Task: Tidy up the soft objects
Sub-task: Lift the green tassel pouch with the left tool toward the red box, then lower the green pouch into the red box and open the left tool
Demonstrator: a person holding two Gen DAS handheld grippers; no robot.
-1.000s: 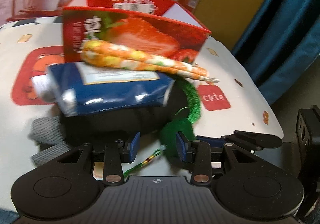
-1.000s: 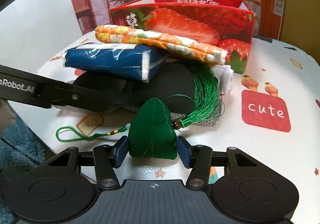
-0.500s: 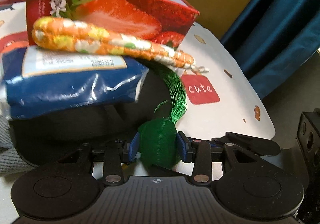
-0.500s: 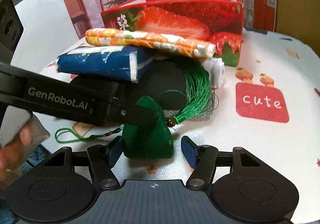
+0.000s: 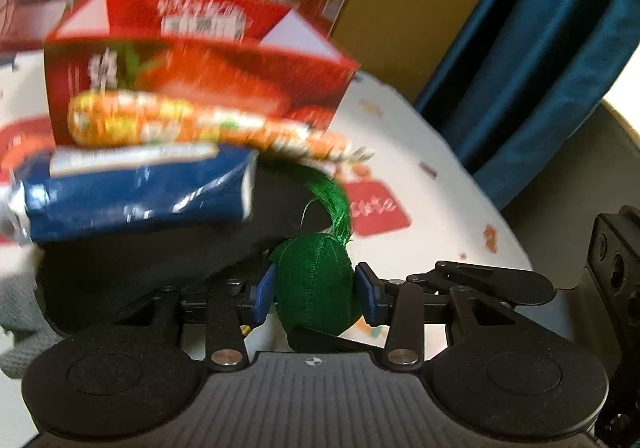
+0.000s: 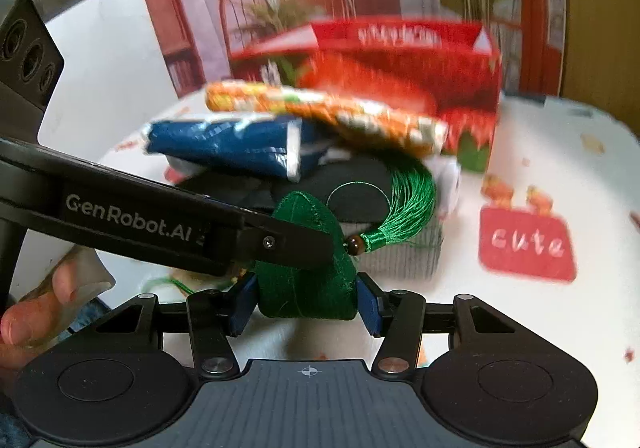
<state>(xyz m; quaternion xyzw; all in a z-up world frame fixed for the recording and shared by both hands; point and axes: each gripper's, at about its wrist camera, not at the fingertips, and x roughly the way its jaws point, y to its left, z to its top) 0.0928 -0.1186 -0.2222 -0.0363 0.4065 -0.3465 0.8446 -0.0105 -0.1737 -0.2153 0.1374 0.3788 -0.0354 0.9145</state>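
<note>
A green cloth pouch (image 5: pixel 314 284) with a green tassel (image 5: pixel 334 199) sits between the pads of my left gripper (image 5: pixel 316 290), which is shut on it. In the right wrist view the same pouch (image 6: pixel 308 288) lies between the pads of my right gripper (image 6: pixel 306 302), also closed against it, with the left gripper's finger (image 6: pixel 280 244) across its top. Behind it is a pile: a blue plastic packet (image 5: pixel 132 187), an orange patterned folded cloth (image 5: pixel 192 123), a black soft item (image 5: pixel 132 260) and grey knit fabric (image 6: pixel 400 260).
An open red strawberry-print box (image 5: pixel 192 59) stands behind the pile on a white printed tablecloth (image 5: pixel 420 175). The table's edge curves at the right, with a blue curtain (image 5: pixel 540 47) beyond. A hand (image 6: pixel 36 320) shows at the lower left of the right wrist view.
My left gripper moved in from the side and closed on the green pouch. The right gripper's pads opened briefly, then closed on it again. The pouch has lifted and both views are blurred by motion.
</note>
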